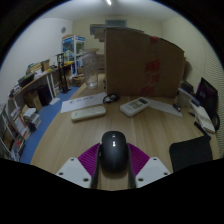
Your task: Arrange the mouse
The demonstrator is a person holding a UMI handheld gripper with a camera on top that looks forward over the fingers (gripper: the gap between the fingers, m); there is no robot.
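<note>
A black computer mouse (113,154) sits between the two fingers of my gripper (113,165), seen from above with its front pointing away from me. The magenta pads (88,157) press against both of its sides with no gap showing, so the gripper is shut on it. The mouse hangs over the wooden table (120,125) near the table's front edge. Its lower end is hidden by the gripper body.
A white keyboard (88,113) lies ahead to the left, and a white flat device (135,103) lies beyond it. A black mat (190,152) lies to the right. A large cardboard box (140,60) stands at the back. A laptop (207,95) stands far right, shelves (30,100) to the left.
</note>
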